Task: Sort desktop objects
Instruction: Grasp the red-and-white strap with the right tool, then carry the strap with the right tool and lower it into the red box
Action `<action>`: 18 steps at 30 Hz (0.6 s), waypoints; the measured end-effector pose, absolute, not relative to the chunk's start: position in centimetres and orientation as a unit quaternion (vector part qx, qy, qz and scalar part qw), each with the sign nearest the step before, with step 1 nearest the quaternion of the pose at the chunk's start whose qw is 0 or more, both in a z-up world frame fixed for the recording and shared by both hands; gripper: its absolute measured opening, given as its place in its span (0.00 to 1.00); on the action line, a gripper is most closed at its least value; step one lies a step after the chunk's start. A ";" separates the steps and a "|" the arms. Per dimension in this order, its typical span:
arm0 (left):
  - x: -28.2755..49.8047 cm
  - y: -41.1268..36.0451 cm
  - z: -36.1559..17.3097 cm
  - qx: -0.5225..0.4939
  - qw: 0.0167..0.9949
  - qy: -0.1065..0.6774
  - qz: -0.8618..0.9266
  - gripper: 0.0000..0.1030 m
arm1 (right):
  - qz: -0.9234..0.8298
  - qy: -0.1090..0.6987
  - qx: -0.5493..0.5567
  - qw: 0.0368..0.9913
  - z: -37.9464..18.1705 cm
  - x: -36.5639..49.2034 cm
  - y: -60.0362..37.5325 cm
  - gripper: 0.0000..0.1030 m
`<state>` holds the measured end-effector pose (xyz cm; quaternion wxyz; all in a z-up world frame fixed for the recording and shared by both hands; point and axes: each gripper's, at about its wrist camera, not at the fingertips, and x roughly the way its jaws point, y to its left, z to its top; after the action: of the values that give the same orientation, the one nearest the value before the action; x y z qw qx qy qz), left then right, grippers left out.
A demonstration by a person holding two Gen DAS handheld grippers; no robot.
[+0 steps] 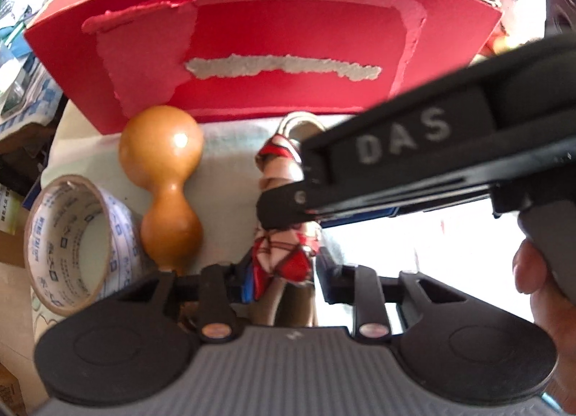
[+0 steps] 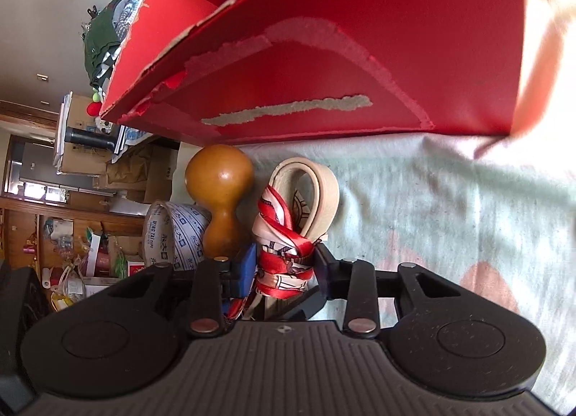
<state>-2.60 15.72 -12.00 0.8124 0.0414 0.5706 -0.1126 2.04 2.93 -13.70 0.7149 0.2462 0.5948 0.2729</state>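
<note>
A cream strap wrapped in a red-and-white patterned scarf point(image 1: 284, 257) lies on the pale cloth in front of a torn red cardboard box point(image 1: 266, 48). My left gripper point(image 1: 280, 279) is shut on the scarf-wrapped strap near its lower end. My right gripper point(image 1: 284, 210) comes in from the right and is shut on the same strap higher up. In the right wrist view my right gripper point(image 2: 284, 272) clamps the scarf point(image 2: 284, 254), with the strap's cream loop point(image 2: 316, 196) beyond the fingers and the red box point(image 2: 324, 66) behind.
A brown gourd point(image 1: 169, 182) and a roll of printed packing tape point(image 1: 72, 243) lie left of the strap; both show in the right wrist view, gourd point(image 2: 219, 196), tape point(image 2: 176, 236). Cluttered shelves and boxes point(image 2: 72, 236) stand beyond the table's left edge.
</note>
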 end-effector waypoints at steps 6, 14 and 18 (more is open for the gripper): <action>-2.8 13.7 -10.8 0.047 0.804 0.571 -0.159 0.25 | 0.262 0.588 0.266 0.717 -12.5 1.2 -0.1 0.33; -3.7 8.5 -7.5 0.085 0.806 0.535 -0.238 0.25 | 0.229 0.557 0.302 0.739 -9.4 -0.3 -5.4 0.33; -2.8 5.3 -5.3 0.092 0.813 0.505 -0.274 0.25 | 0.211 0.531 0.307 0.761 -7.3 -1.5 -8.3 0.33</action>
<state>-2.82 5.35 -5.28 0.8134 0.0922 0.5047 -0.2742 -1.48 -8.28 -7.26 0.7613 0.3073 0.5306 0.2110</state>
